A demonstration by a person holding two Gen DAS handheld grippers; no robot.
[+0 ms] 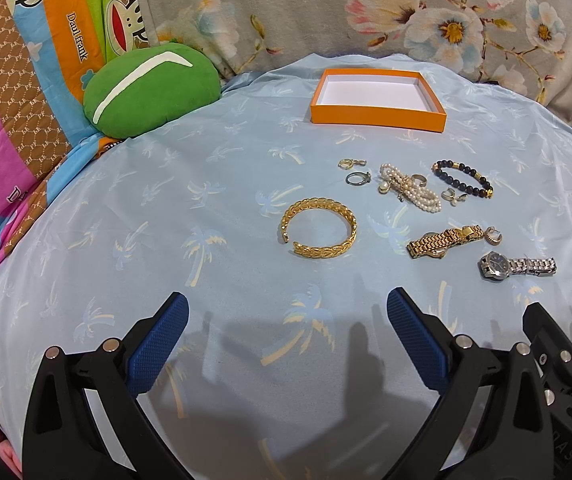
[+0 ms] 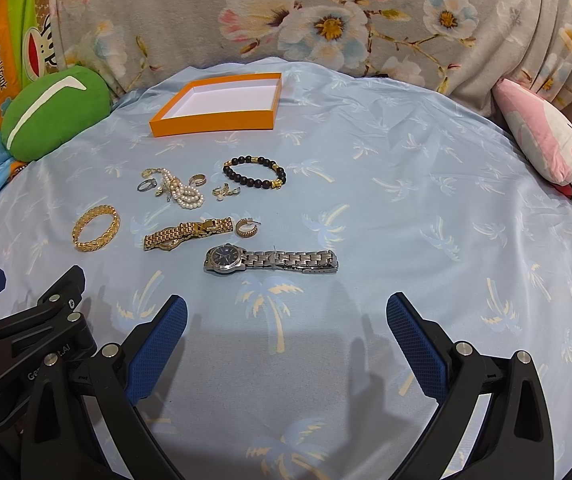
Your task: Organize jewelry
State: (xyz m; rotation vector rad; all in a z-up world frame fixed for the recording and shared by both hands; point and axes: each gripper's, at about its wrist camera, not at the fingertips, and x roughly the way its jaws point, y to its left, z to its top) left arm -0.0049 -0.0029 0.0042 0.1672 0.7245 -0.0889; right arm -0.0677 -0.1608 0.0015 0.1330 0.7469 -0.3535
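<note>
An empty orange box [image 1: 377,118] [image 2: 212,126] with a white inside sits at the far side of the light blue palm-print sheet. In front of it lie a gold bangle [image 1: 317,227] [image 2: 96,229], a gold watch [image 1: 443,240] [image 2: 188,233], a silver watch [image 1: 515,266] [image 2: 270,261], a dark bead bracelet [image 1: 463,178] [image 2: 254,172], a pearl strand [image 1: 409,188] [image 2: 180,190], rings and earrings. My left gripper [image 1: 287,308] hovers open, nearer than the bangle. My right gripper [image 2: 286,308] hovers open just short of the silver watch. Both hold nothing.
A green cushion [image 1: 150,94] [image 2: 52,114] rests at the far left and a pink cushion [image 2: 549,140] at the far right. A floral blanket [image 1: 365,8] rises behind the box. The left gripper's body [image 2: 18,328] shows at the lower left of the right wrist view.
</note>
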